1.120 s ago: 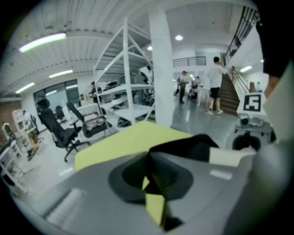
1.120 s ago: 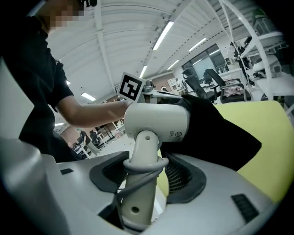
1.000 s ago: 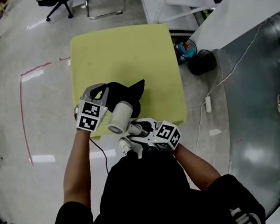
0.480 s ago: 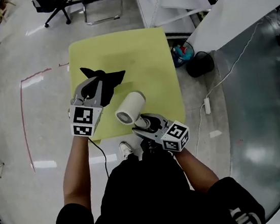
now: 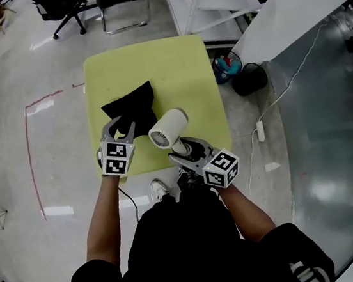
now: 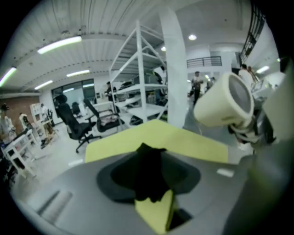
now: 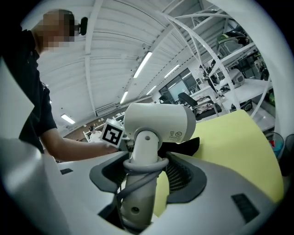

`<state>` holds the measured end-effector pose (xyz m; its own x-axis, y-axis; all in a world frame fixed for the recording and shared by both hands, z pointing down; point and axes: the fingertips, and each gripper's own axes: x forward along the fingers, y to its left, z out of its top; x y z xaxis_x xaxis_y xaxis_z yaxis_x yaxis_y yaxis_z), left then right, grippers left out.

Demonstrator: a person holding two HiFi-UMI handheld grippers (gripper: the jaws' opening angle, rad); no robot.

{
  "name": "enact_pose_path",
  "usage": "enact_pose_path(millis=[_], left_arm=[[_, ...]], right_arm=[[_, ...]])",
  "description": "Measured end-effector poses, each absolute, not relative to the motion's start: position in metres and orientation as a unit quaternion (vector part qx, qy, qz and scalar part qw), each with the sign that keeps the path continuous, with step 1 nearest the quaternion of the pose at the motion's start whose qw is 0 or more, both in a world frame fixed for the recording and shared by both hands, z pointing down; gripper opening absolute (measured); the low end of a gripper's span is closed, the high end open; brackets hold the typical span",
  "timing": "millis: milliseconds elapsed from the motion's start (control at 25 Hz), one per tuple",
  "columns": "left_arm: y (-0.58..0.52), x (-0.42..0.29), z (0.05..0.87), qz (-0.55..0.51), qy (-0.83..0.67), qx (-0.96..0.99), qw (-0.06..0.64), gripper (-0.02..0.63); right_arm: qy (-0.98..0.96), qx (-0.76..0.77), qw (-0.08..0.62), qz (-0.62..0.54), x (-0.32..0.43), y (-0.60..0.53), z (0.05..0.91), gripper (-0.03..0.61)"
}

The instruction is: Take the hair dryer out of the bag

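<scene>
Yellow-green square tabletop has bare room right of the limp black cloth bag, so we'd land the white plastic hair dryer there. The dryer is fully out, held up just right of the bag. Right tongs are clenched on its handle: keep that firm, lower it level and mind the grey cord loop. Left tongs have just been opening, with the bag's near edge between them unpinched: we'd back off without dragging it.
</scene>
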<state>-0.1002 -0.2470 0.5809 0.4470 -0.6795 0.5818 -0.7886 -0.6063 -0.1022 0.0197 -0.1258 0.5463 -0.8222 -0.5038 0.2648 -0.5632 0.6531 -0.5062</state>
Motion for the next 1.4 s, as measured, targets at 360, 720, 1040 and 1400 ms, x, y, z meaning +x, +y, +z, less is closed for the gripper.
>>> enact_pose_path(millis=[360,720,1040,1400], left_arm=[[-0.188,-0.092,0.586,0.280,-0.433,0.851,0.104,0.259],[-0.163,-0.101,0.514,0.128,-0.495,0.851,0.120,0.106],[-0.170,-0.113,0.468,0.091,-0.513,0.848,0.094,0.008],[-0.171,-0.120,0.428,0.054,-0.511,0.855,0.074,0.008]], right_arm=[[-0.894,0.356,0.049,0.268,0.033,-0.146,0.540,0.244],[-0.884,0.421,-0.005,0.204,0.041,-0.166,0.489,0.243],[-0.890,0.432,-0.031,0.140,0.032,-0.173,0.428,0.244],[-0.884,0.455,-0.023,0.103,0.028,-0.176,0.402,0.244]])
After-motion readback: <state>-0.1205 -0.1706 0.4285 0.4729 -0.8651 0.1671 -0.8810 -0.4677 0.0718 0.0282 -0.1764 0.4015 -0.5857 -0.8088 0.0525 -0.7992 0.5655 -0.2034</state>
